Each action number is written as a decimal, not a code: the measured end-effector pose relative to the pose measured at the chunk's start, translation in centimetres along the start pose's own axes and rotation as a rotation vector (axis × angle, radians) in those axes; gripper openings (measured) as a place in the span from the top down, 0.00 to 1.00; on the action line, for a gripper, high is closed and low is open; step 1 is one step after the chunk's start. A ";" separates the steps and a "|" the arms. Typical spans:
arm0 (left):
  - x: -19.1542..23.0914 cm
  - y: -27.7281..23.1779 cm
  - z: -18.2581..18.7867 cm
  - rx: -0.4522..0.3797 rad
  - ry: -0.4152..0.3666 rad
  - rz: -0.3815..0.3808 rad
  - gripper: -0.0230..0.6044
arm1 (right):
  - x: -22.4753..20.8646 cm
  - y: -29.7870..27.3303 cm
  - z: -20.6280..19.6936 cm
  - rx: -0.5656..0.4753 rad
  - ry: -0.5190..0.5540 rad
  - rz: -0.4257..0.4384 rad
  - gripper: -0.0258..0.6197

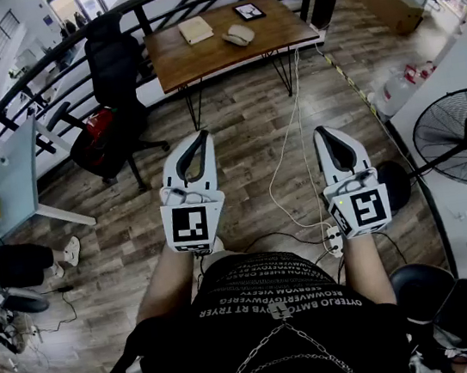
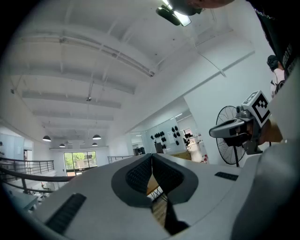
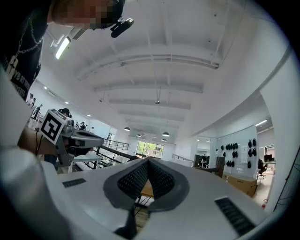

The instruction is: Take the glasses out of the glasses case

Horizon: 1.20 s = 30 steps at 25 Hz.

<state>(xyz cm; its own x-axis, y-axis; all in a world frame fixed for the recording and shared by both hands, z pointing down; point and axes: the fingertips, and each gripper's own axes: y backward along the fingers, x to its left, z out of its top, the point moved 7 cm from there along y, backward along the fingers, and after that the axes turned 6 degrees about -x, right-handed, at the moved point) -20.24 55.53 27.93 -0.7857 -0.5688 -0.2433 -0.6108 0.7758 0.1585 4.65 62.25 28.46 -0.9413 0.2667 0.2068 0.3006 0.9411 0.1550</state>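
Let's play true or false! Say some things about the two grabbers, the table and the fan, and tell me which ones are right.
1. The left gripper and the right gripper are both shut, with nothing between their jaws. True.
2. The left gripper is holding the pale case. False: the case lies on the wooden table, far ahead of both grippers.
3. A black office chair stands beside the wooden table. True.
4. The fan stands on the table. False: it stands on the floor, off to the person's right.
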 end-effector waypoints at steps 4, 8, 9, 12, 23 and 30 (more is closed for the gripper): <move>-0.9 -0.2 0.2 0.003 0.005 -0.012 0.92 | 0.0 0.1 0.0 -0.012 -0.019 0.015 0.94; -1.3 -0.4 0.1 0.021 -0.002 -0.004 0.92 | -0.3 0.4 0.1 -0.034 -0.049 0.038 0.94; -1.4 -0.3 0.0 0.028 -0.001 -0.001 0.92 | -0.3 0.4 0.0 -0.034 -0.052 0.044 0.94; -2.0 0.1 -0.4 0.047 0.001 0.003 0.92 | -0.4 0.7 -0.5 -0.026 -0.059 0.057 0.94; -0.3 -0.6 -2.4 0.051 0.017 0.041 0.92 | 0.2 -1.5 -2.4 0.008 -0.093 0.055 0.94; 1.4 -4.2 -3.3 0.037 0.038 -0.013 0.92 | 0.4 -4.8 -3.4 0.026 -0.091 0.050 0.94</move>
<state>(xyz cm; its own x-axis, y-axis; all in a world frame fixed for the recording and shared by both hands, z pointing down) -19.10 50.58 30.06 -0.7814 -0.5880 -0.2088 -0.6172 0.7776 0.1199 3.38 57.15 31.08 -0.9357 0.3300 0.1247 0.3445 0.9309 0.1213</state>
